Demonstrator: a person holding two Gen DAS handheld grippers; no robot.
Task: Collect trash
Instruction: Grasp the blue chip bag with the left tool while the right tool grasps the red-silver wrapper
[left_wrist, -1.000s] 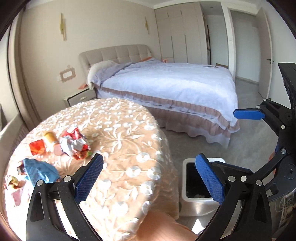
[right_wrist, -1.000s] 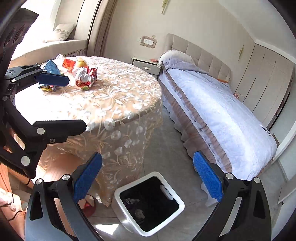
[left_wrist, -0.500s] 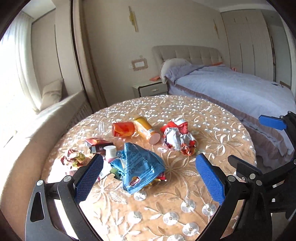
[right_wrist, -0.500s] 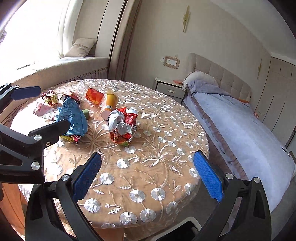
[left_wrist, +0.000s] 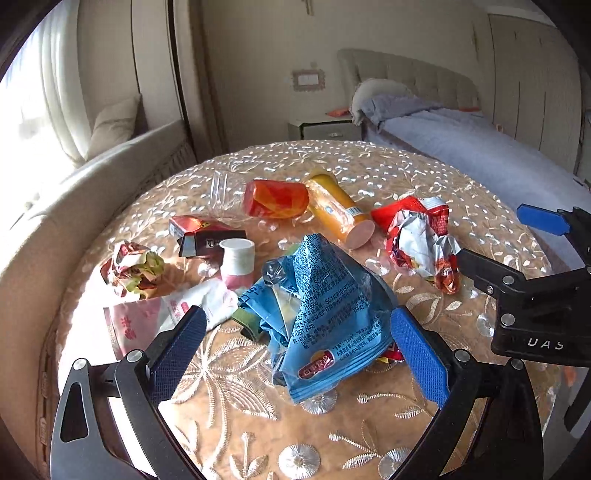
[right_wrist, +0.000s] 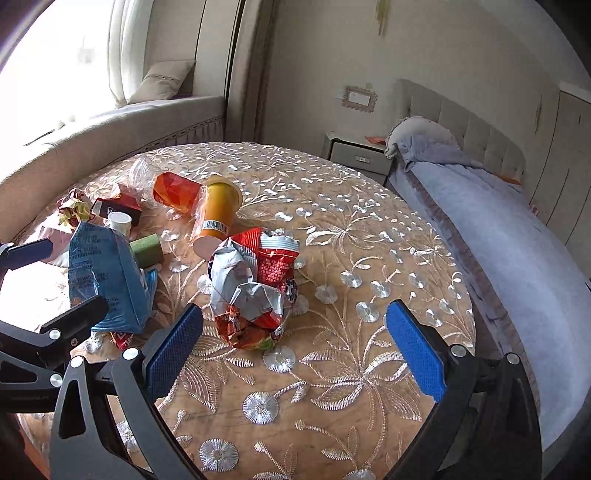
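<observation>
Trash lies on a round table (left_wrist: 258, 435) with an embroidered cloth. My left gripper (left_wrist: 299, 354) is open, its jaws on either side of a crumpled blue snack bag (left_wrist: 325, 317), not touching it. My right gripper (right_wrist: 295, 350) is open just in front of a crumpled red and silver wrapper (right_wrist: 255, 288), which also shows in the left wrist view (left_wrist: 421, 240). The blue bag also shows in the right wrist view (right_wrist: 107, 273). Behind lie an orange bottle (left_wrist: 340, 214), a red wrapper (left_wrist: 277, 199), a dark box (left_wrist: 207, 236) and a white cup (left_wrist: 238, 262).
A crumpled paper ball (left_wrist: 133, 269) and a pink and white wrapper (left_wrist: 166, 317) lie at the table's left. A green piece (right_wrist: 147, 249) lies by the blue bag. A bed (right_wrist: 517, 258) stands to the right, a window seat (right_wrist: 110, 133) to the left, a nightstand (right_wrist: 360, 157) behind.
Both grippers have swung from the bin on the floor up to the table and moved in close to the trash. Both have stayed open.
</observation>
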